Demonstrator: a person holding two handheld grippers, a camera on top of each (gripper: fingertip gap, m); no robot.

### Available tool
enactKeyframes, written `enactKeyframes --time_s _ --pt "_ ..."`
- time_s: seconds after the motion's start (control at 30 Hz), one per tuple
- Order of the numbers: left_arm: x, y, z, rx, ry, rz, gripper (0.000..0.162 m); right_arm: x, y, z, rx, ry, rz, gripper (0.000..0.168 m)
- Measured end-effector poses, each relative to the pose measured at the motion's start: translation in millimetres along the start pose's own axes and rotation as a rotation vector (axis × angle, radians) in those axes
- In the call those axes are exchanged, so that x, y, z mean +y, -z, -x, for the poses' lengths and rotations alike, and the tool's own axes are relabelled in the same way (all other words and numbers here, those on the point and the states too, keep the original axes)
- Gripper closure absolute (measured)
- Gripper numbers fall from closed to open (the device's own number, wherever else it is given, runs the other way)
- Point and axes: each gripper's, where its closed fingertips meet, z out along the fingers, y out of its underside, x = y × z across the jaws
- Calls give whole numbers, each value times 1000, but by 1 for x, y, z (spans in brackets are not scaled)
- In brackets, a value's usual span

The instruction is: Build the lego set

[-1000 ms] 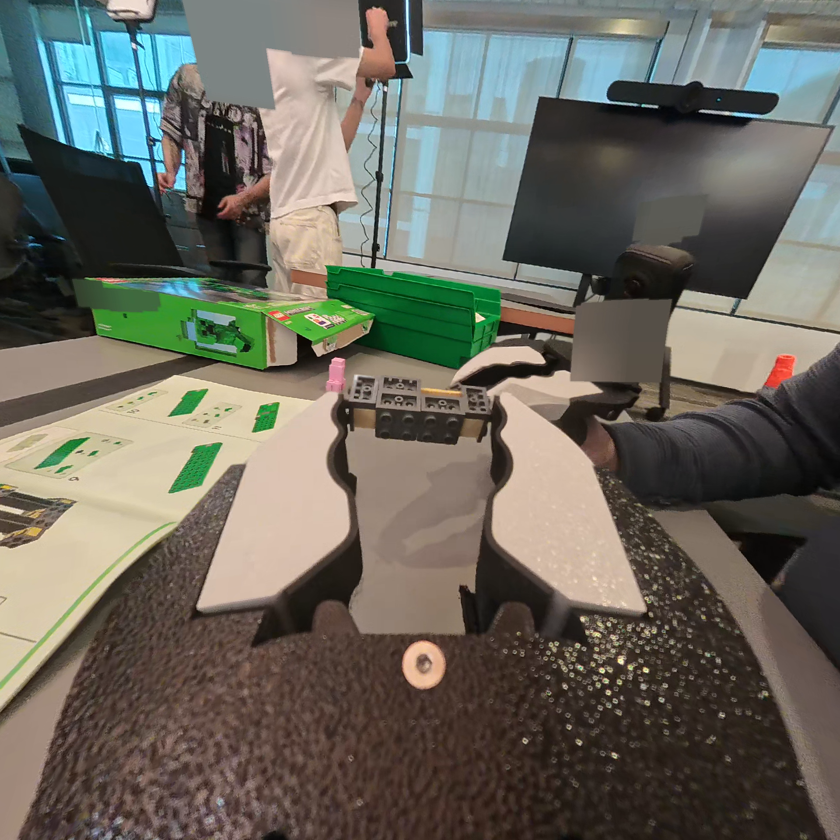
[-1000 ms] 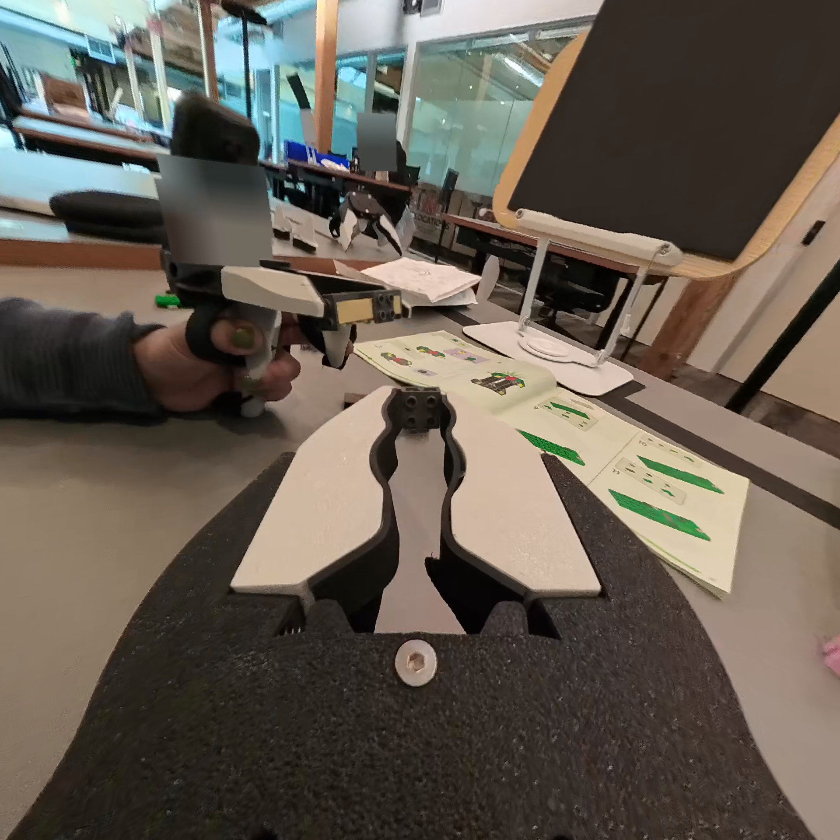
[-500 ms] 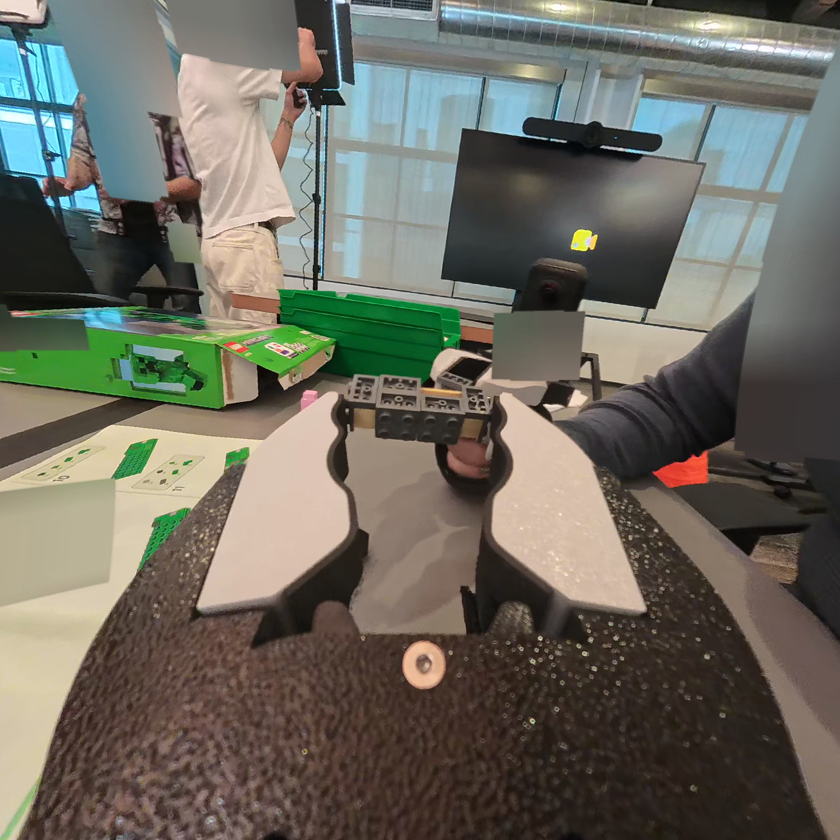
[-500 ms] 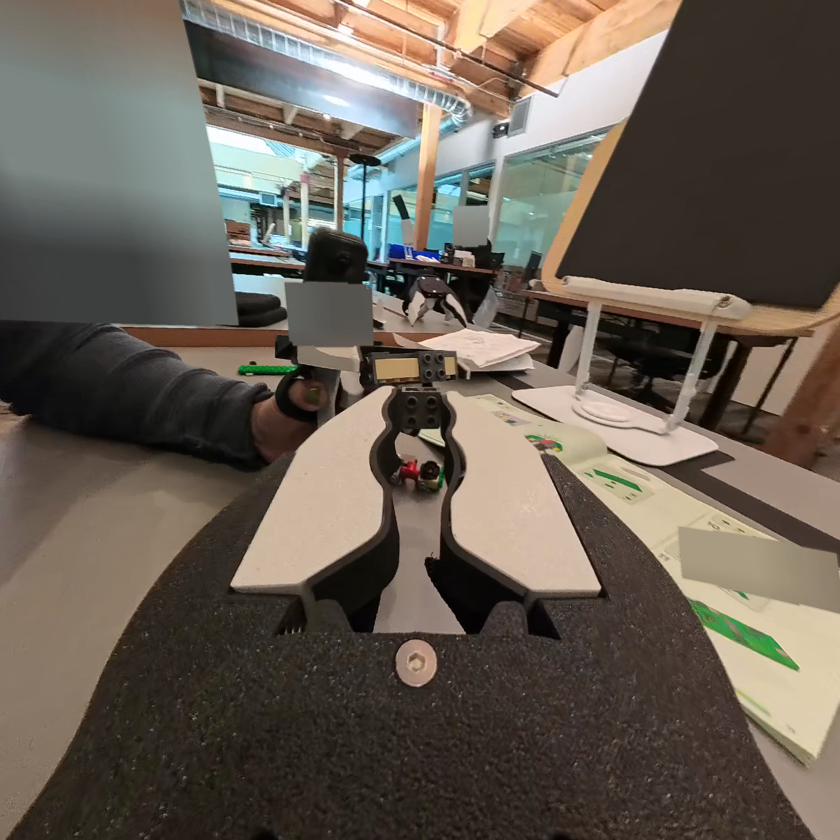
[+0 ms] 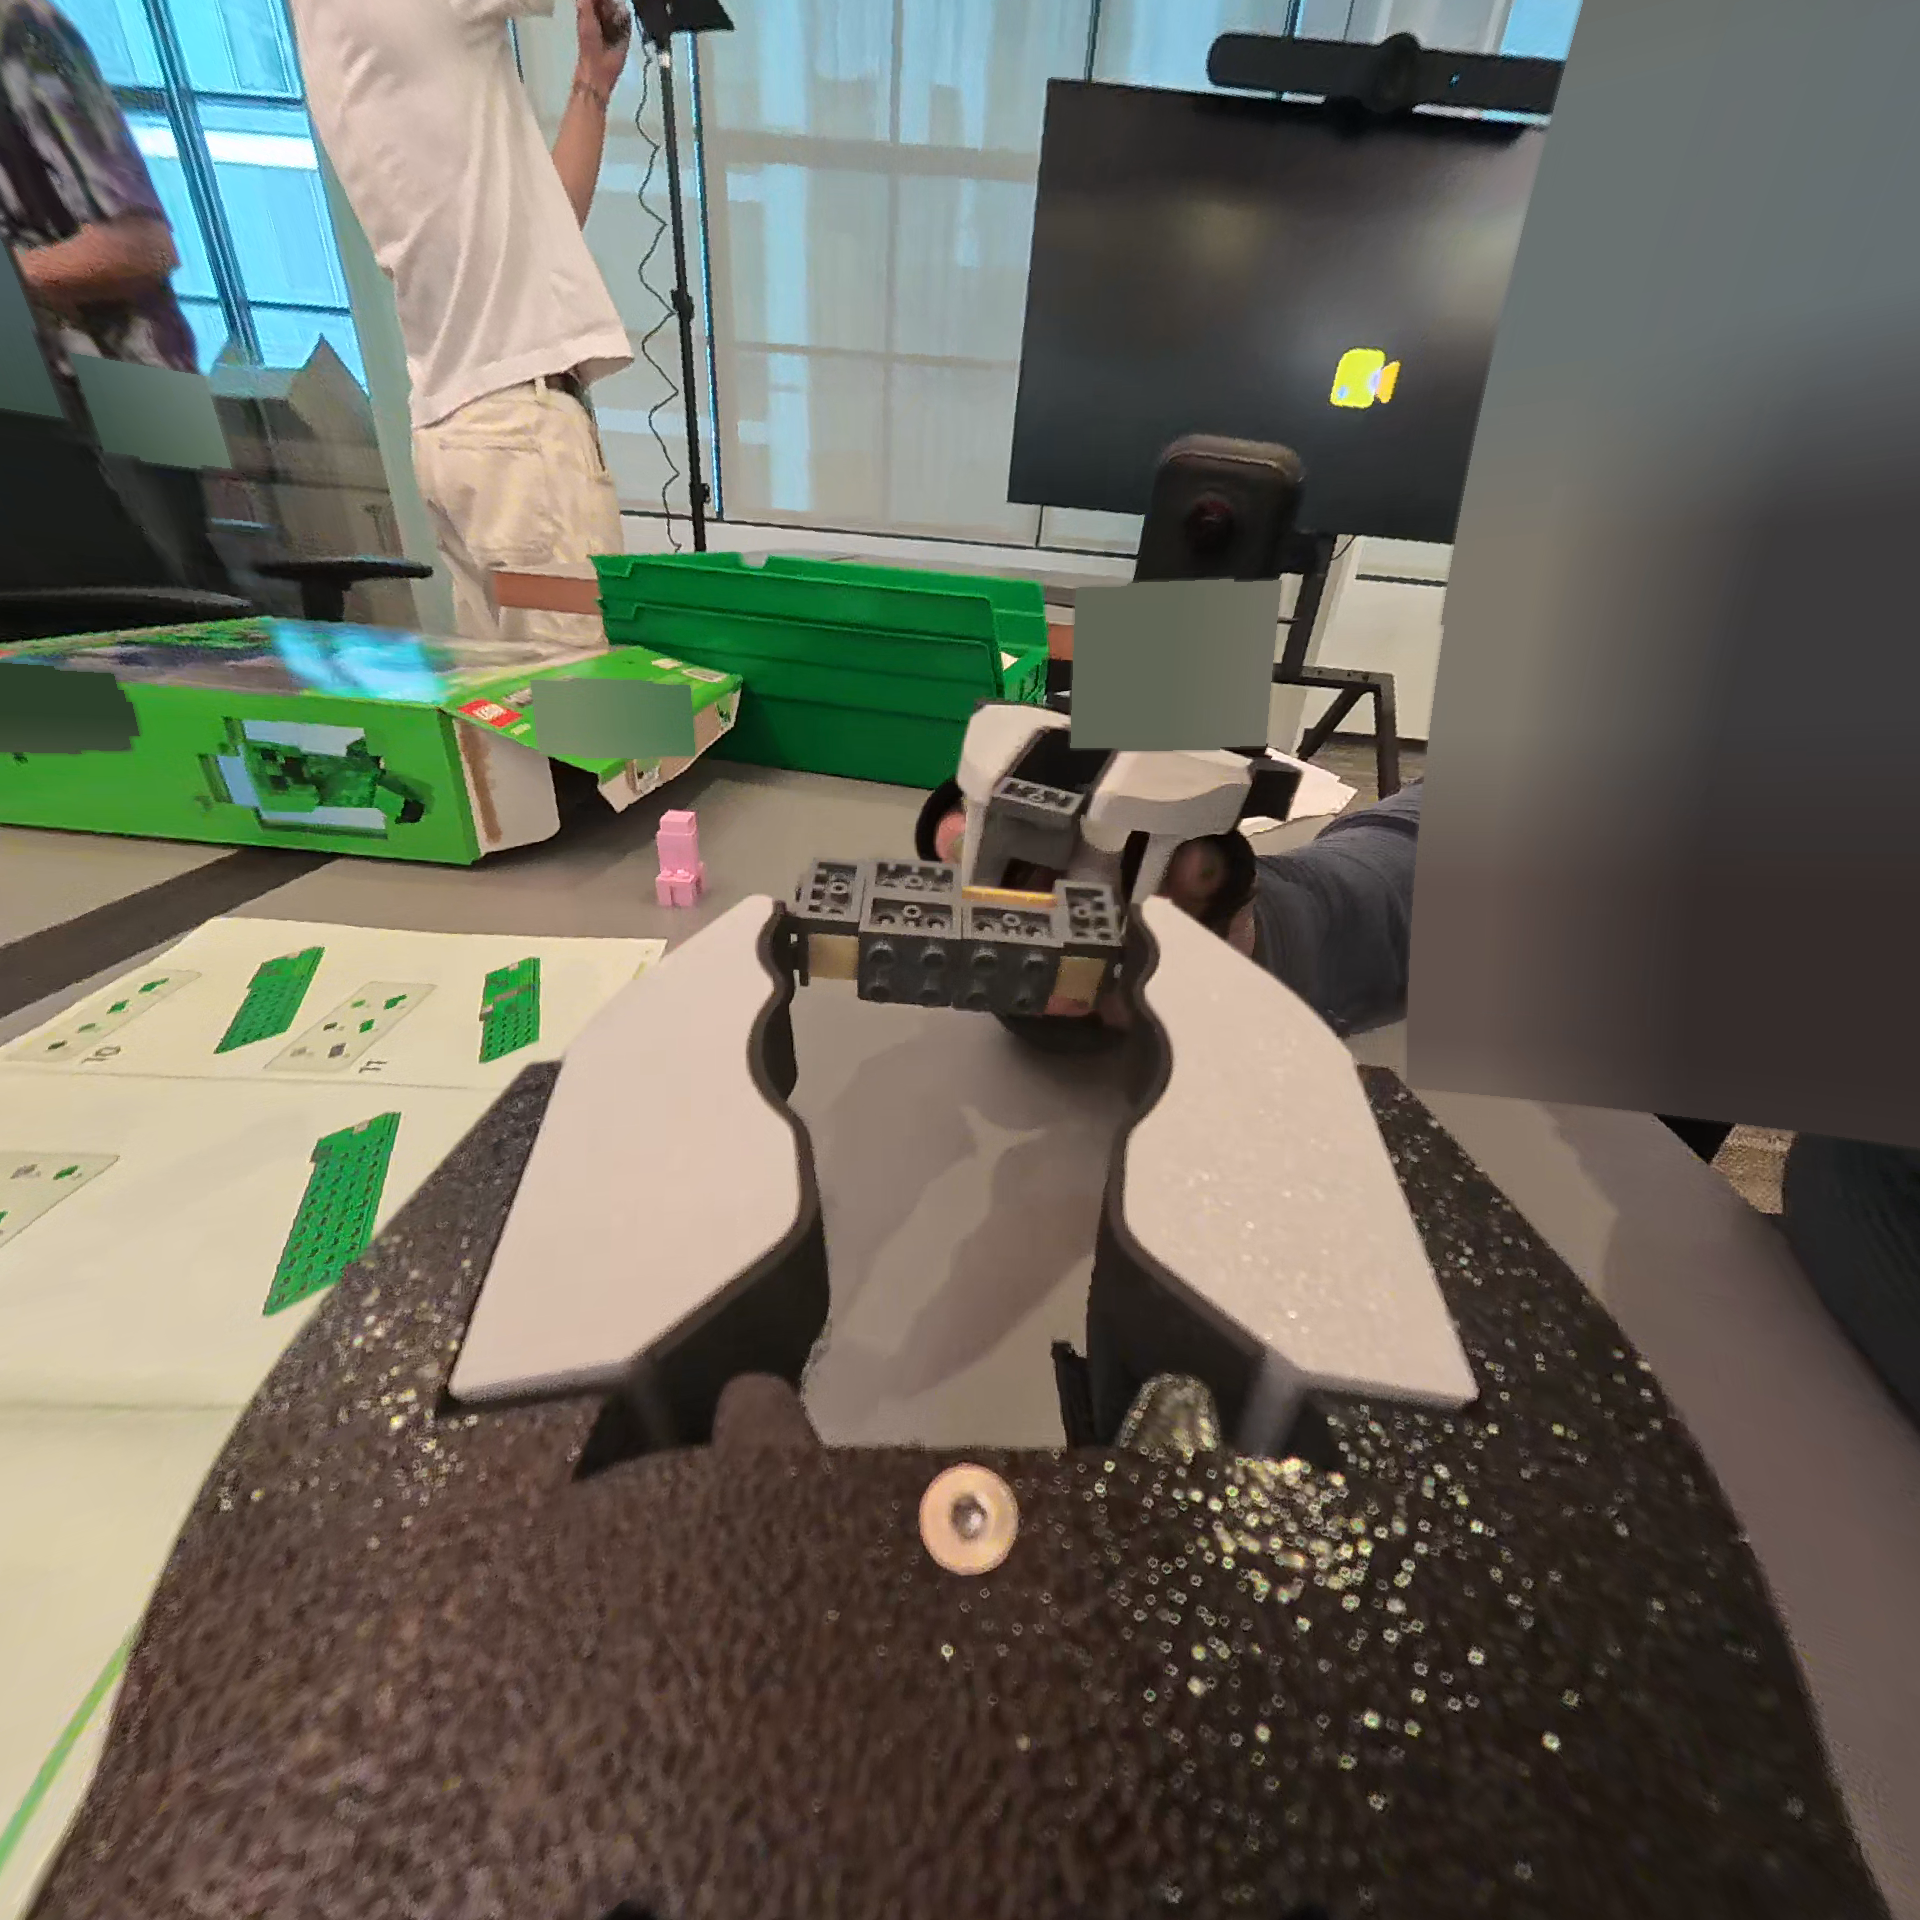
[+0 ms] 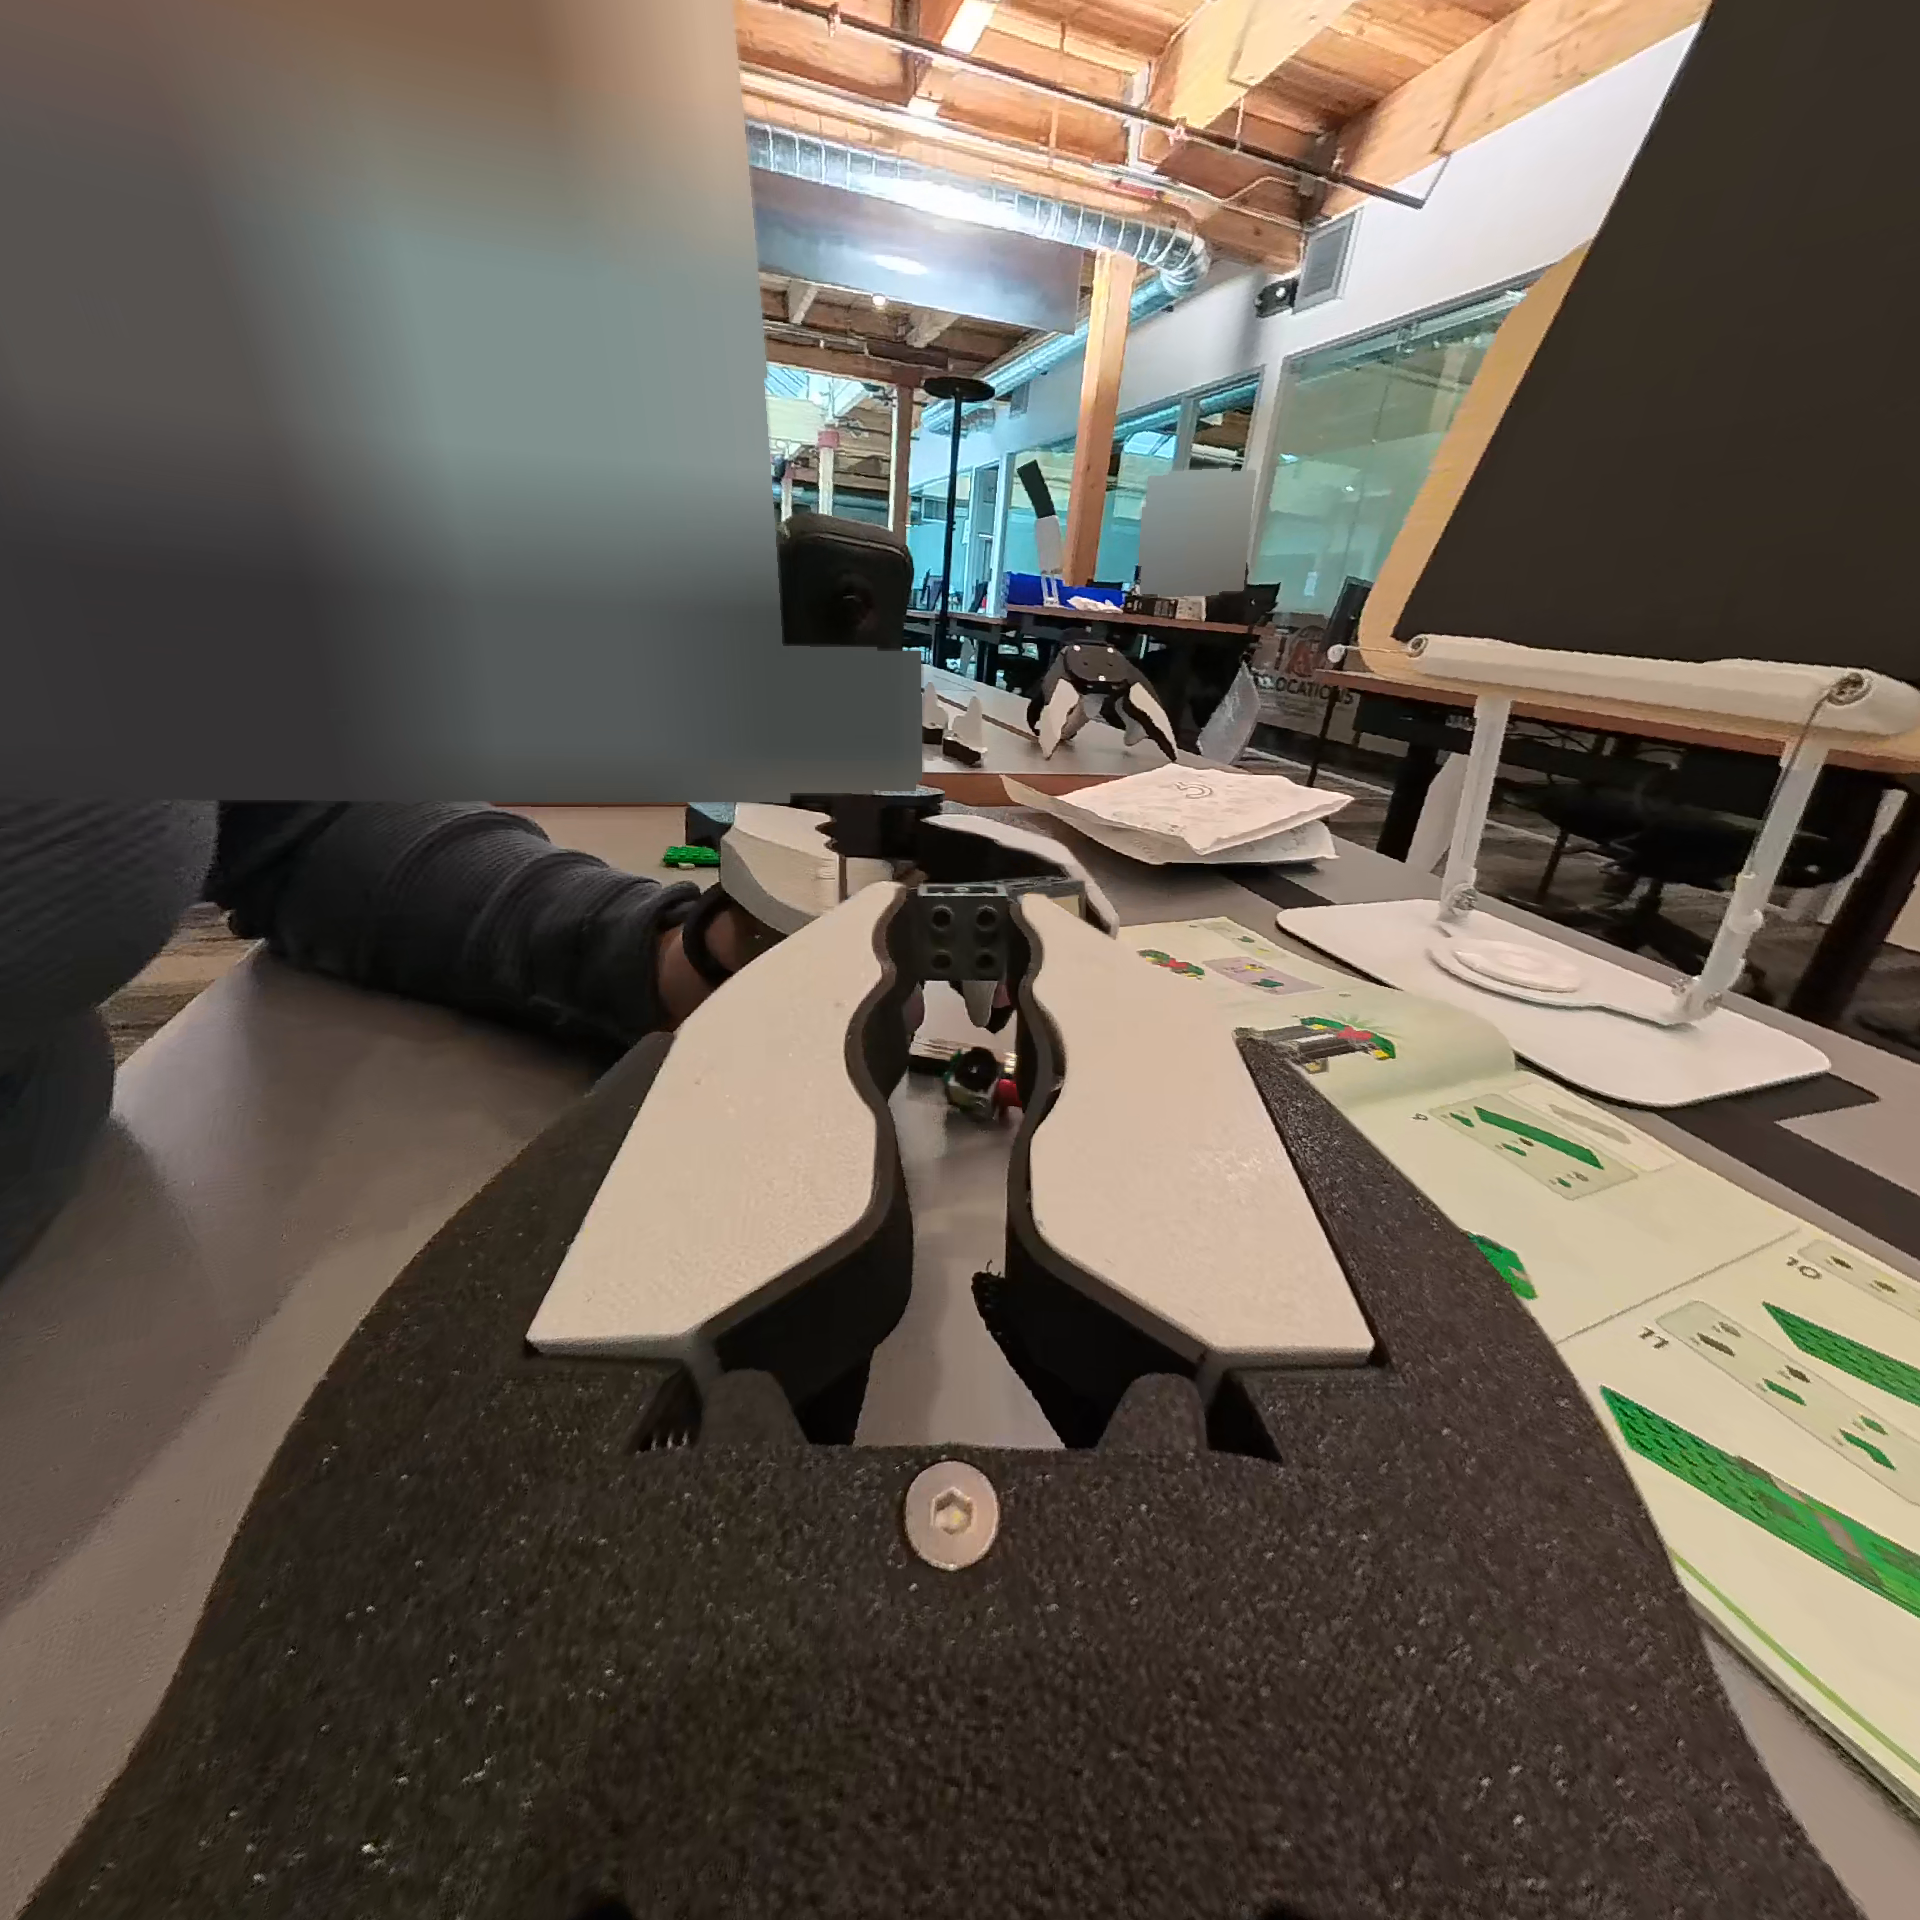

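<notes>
The left gripper (image 5: 961, 951) pinches a dark grey and tan brick assembly (image 5: 956, 945) crosswise between its fingertips, the jaws spread just as wide as the piece and pressed on its two ends, above the grey table (image 5: 914, 1143). Just beyond those tips, the right gripper (image 5: 1049, 805) comes in from the far side, its jaws nearly together and clamped on a small dark grey brick (image 6: 961, 933). That brick sits just above the far edge of the assembly (whether the two touch cannot be told).

To the left of the left jaws lies an open instruction booklet (image 5: 208, 1091), and farther out a small pink figure (image 5: 678, 857) stands before a green box (image 5: 312, 758). Seen between the right jaws, low on the table, is a little cluster of loose pieces (image 6: 971, 1081), red and green among them.
</notes>
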Motion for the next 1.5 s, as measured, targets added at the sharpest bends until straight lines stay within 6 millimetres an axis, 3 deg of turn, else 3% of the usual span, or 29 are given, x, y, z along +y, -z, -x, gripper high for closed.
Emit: enactKeyframes --time_s 0.63,1.5 --pt "4 -2 -5 83 93 37 102 12 -4 5 -83 -133 49 153" --pt "10 -5 -9 104 82 81 102 13 -4 11 -114 -140 76 153"
